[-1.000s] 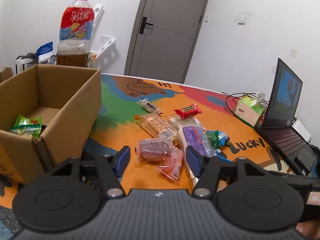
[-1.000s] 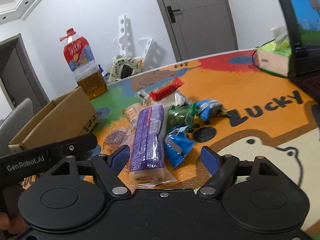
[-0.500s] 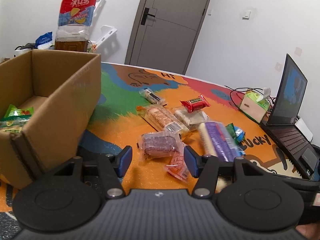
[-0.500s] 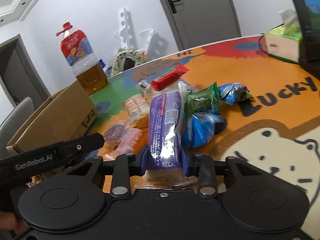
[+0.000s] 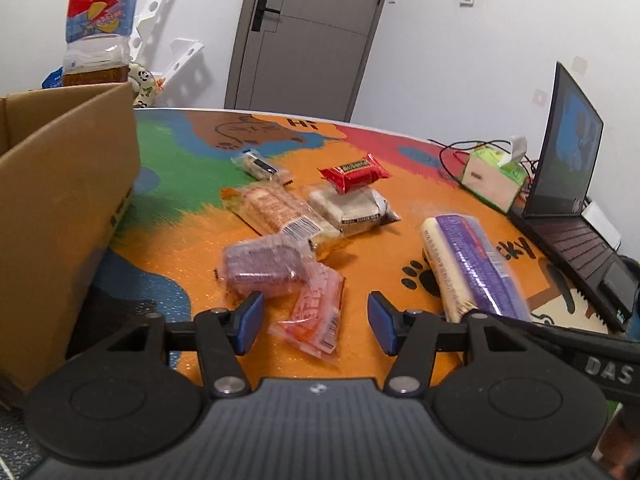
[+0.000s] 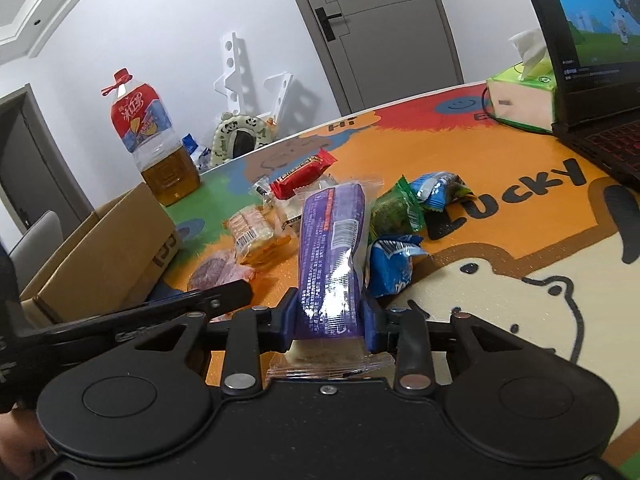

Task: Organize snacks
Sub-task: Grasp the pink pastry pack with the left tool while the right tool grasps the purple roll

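Note:
My right gripper (image 6: pixel 329 320) is shut on a long purple snack pack (image 6: pixel 332 256) and holds it lifted above the table; the pack also shows in the left wrist view (image 5: pixel 472 264). My left gripper (image 5: pixel 316 322) is open and empty, just above a small pink packet (image 5: pixel 316 312) and beside a dark purple cake packet (image 5: pixel 262 266). A cracker pack (image 5: pixel 276 210), a white pack (image 5: pixel 352 208), a red bar (image 5: pixel 354 172) and a small dark packet (image 5: pixel 258 165) lie further out. The cardboard box (image 5: pixel 60 200) stands at the left.
Green (image 6: pixel 394 214) and blue (image 6: pixel 392 266) packets lie right of the held pack. An open laptop (image 5: pixel 568 184) and a tissue box (image 5: pixel 494 178) stand at the right. A large bottle (image 5: pixel 98 28) stands behind the box.
My right gripper has lifted the purple pack off the table and tilted it up. My left gripper moved forward and lower toward the pink packet, still open.

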Action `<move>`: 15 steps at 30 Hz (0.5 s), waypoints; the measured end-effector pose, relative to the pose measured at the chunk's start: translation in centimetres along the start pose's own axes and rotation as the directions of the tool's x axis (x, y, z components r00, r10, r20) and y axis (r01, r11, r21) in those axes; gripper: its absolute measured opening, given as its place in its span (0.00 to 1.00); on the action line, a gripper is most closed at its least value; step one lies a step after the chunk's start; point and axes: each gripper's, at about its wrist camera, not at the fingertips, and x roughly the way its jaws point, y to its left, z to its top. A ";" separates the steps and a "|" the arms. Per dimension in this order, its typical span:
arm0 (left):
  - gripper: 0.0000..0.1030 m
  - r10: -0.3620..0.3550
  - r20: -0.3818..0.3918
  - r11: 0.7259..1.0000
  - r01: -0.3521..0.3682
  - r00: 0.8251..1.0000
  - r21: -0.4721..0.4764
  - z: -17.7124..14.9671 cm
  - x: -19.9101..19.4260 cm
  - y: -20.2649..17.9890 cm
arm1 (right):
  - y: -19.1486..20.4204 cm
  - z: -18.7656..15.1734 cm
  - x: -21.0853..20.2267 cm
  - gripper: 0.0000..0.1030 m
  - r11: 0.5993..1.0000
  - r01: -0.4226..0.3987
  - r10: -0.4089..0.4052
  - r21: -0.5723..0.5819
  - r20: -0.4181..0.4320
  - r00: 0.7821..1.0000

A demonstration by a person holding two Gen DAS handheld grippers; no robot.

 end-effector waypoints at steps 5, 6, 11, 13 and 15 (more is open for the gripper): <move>0.48 0.035 0.006 0.999 -0.035 0.999 0.039 -0.1 0.7 -0.6 | 0.3 -0.4 -0.1 0.34 0.999 0.004 -0.006 -0.044 -0.031 0.999; 0.36 0.050 0.006 0.998 -0.050 0.999 0.050 -0.1 0.7 -0.7 | 0.5 -0.5 0.1 0.36 0.998 0.008 -0.010 -0.056 -0.036 0.999; 0.29 0.029 -0.001 0.999 -0.029 1.000 0.023 -0.2 -0.1 0.3 | 1.3 -0.3 1.1 0.50 0.996 0.015 -0.018 -0.088 -0.039 0.999; 0.29 0.017 -0.001 1.000 -0.017 1.000 0.007 -0.3 -0.4 0.8 | 1.3 -0.1 1.8 0.51 0.996 0.028 -0.032 -0.082 -0.048 0.998; 0.28 0.006 -0.001 1.000 -0.006 1.000 -0.005 -0.5 -0.8 1.2 | 1.3 -0.1 2.1 0.51 0.995 0.037 -0.041 -0.087 -0.042 0.998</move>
